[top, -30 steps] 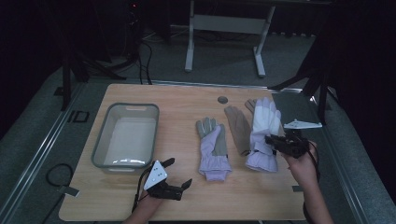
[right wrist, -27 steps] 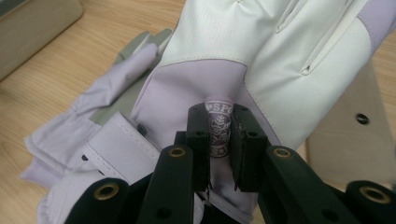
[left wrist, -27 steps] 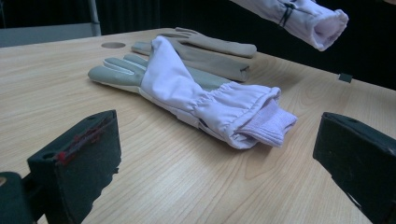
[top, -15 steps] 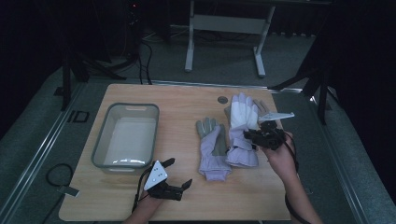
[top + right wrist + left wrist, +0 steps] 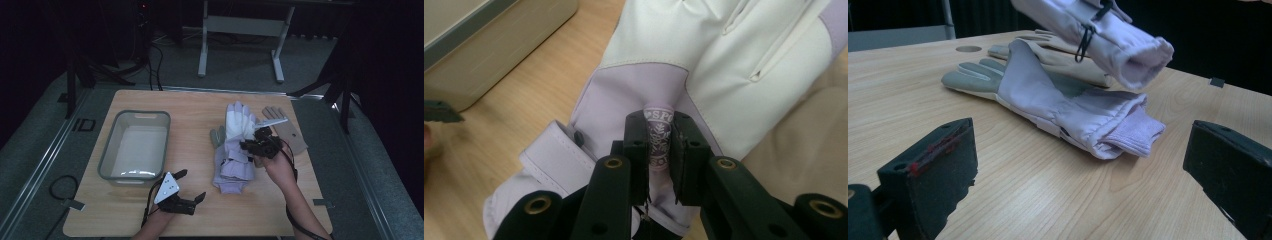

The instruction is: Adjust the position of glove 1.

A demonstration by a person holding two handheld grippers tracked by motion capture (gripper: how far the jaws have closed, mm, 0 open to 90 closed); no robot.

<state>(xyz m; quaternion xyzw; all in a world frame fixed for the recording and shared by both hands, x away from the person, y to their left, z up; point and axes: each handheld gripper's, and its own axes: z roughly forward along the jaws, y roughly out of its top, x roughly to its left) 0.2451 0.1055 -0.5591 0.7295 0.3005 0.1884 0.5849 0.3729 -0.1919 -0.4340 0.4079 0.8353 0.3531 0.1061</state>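
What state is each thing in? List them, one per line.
Held glove: lifted, pinched by its back.
Second glove: flat on the table, palm up.
Bin: upright, empty.
Right claw: shut on held glove.
Left claw: open, holding nothing.

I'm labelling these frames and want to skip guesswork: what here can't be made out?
- Badge lettering on the held glove, right gripper view: the right gripper pinches it; a few letters show.
- Lower glove, high view: largely covered by the held glove.
- Flat tan piece, high view: partly behind the gripper, what it is unclear.
- Bin, right gripper view: cut off at the edge.
- Left gripper, left gripper view: jaw tips cropped.
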